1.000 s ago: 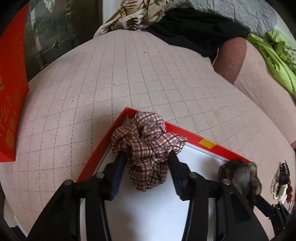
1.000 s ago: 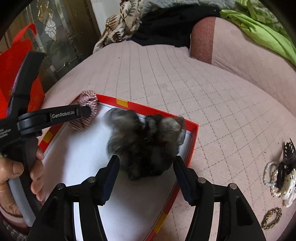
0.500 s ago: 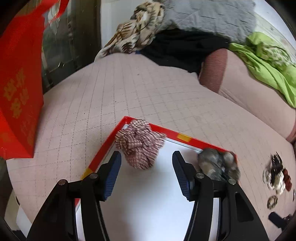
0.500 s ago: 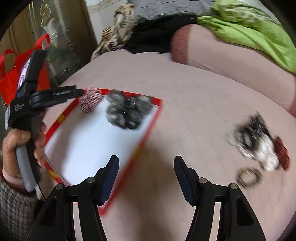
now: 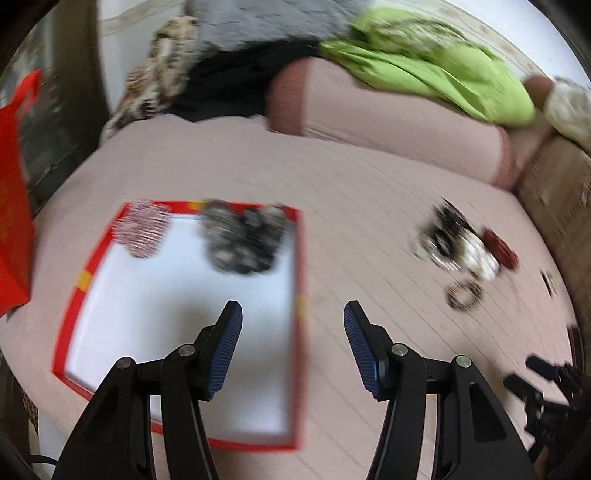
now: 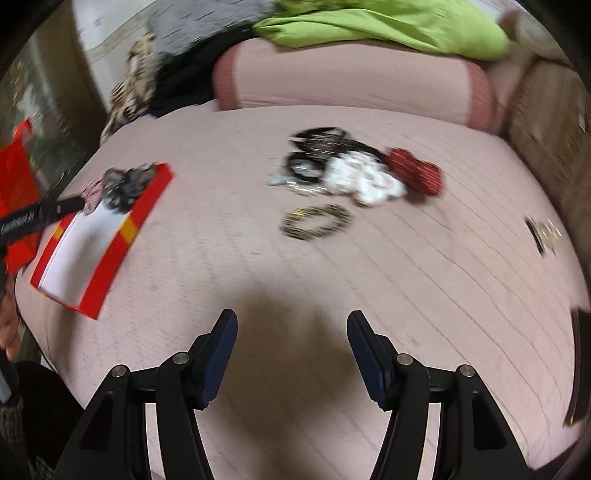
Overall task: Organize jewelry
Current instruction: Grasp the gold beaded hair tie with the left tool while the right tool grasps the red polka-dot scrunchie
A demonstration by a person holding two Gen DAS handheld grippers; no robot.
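A red-rimmed white tray lies on the pink quilted bed; it also shows in the right wrist view. In it rest a plaid scrunchie and a dark grey scrunchie. A pile of jewelry and hair accessories lies to the right, with a beaded bracelet in front of it; the pile also shows in the left wrist view. My left gripper is open and empty above the tray's right edge. My right gripper is open and empty above bare quilt.
A red bag stands at the left. A pink bolster and green cloth lie at the back. A small clip lies far right. A cardboard box stands at the right.
Both grippers have let go of their scrunchies, pulled back from the tray and swung right. The scrunchies now lie in the tray's far end. Both views are motion-blurred.
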